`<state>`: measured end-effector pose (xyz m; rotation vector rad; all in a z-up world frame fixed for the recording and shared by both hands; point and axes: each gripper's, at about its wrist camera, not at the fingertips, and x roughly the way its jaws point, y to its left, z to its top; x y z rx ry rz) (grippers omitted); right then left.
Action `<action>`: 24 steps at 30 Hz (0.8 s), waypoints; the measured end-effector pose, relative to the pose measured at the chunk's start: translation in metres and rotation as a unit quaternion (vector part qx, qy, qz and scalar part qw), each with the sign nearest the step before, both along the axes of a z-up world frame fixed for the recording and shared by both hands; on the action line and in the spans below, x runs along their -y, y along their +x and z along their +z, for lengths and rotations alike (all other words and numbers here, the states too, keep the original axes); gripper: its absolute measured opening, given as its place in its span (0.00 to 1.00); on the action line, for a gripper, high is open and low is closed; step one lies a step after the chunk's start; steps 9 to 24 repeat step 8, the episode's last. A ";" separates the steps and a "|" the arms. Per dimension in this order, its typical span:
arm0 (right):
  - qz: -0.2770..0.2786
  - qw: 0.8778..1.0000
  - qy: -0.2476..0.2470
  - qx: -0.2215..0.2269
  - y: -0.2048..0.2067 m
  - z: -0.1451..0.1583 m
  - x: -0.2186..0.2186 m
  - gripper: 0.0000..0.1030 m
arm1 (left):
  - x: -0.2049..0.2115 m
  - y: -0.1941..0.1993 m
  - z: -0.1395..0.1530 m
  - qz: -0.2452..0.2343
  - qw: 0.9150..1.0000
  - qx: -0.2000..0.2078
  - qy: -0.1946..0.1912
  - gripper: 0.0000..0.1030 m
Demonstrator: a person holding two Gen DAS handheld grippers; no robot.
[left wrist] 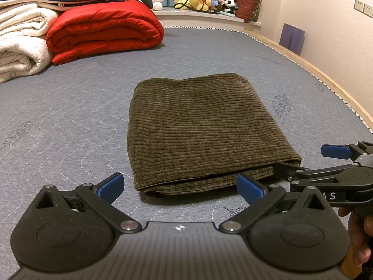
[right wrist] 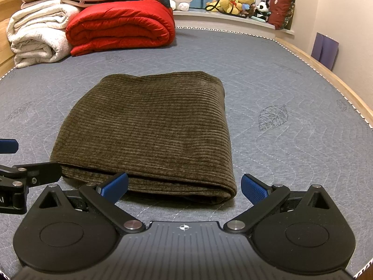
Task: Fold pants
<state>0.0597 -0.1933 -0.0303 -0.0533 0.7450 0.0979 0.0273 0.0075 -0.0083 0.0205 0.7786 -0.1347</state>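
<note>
At far left on the bed (right wrist: 268, 74) I see a rolled white blanket (right wrist: 37, 35) and, just right of it, a folded red quilt (right wrist: 121, 25). My left hand-held gripper (left wrist: 180, 187) hangs wide open, holding nothing, at the near edge of the pants (left wrist: 198, 126). They lie mid-bed, already folded into a thick olive corduroy rectangle. I judge them soft, floppy and moderately heavy, not slippery; I would pinch all the layers at the near corners. My right hand-held gripper (right wrist: 184, 187) is equally spread and empty, at the near right corner.
</note>
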 end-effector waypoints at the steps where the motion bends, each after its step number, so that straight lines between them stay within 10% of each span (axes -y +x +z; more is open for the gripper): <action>1: -0.001 1.000 0.000 0.000 0.000 0.000 0.000 0.99 | 0.000 0.000 0.000 0.000 1.000 0.000 0.000 1.00; 24: 0.001 1.000 0.000 -0.001 0.000 0.000 0.001 0.99 | 0.001 0.000 -0.001 -0.004 1.000 0.002 0.000 1.00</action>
